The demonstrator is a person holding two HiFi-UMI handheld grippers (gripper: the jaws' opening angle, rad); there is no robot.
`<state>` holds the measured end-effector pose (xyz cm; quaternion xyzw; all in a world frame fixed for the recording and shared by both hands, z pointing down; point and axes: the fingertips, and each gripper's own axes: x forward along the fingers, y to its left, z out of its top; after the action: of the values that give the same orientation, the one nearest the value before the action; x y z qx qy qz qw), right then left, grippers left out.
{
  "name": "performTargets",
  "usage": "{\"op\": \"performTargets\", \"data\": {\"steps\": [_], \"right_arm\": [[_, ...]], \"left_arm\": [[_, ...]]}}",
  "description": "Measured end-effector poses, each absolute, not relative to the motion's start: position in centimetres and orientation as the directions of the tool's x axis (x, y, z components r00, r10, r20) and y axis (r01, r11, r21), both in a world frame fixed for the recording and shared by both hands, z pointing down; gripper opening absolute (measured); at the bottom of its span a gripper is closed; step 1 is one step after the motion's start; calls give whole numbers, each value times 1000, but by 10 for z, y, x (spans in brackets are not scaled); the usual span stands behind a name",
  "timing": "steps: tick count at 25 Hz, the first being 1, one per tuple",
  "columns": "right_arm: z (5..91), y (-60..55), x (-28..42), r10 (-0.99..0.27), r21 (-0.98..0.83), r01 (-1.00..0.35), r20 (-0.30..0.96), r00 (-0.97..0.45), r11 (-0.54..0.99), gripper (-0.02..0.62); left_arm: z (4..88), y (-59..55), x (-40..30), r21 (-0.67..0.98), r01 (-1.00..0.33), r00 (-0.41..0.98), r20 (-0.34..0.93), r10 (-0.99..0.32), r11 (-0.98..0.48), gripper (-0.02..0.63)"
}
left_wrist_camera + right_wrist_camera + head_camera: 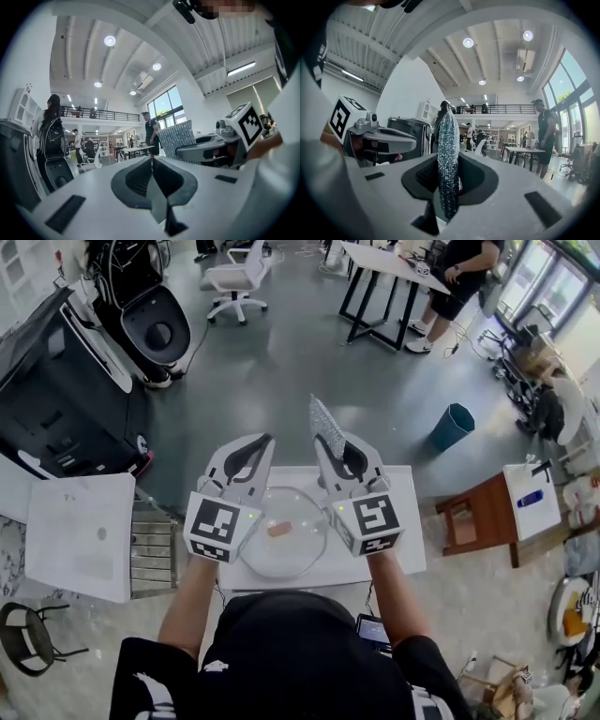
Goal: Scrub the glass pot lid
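The glass pot lid lies flat on the small white table, with a brownish knob at its centre. Both grippers are raised above it, side by side, pointing away from me toward the room. My left gripper is shut with nothing between its fingers. My right gripper is shut on a silvery scrubbing pad, which sticks out past its tips. In the left gripper view the pad and the right gripper are at the right.
A black machine and a white panel stand left of the table, with a metal rack between. A brown side table and a teal bin are to the right. Farther off, a person stands beside a table.
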<state>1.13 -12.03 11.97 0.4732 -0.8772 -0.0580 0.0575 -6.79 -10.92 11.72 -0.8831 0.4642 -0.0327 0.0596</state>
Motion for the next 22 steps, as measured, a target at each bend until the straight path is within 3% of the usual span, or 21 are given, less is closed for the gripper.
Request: {"op": "performTargets", "data": {"steps": [22], "right_arm": [[132, -118, 8, -836, 154, -822, 61, -546, 548, 72]], "left_arm": [[125, -114, -73, -178, -832, 533, -1, -846, -525, 12]]}}
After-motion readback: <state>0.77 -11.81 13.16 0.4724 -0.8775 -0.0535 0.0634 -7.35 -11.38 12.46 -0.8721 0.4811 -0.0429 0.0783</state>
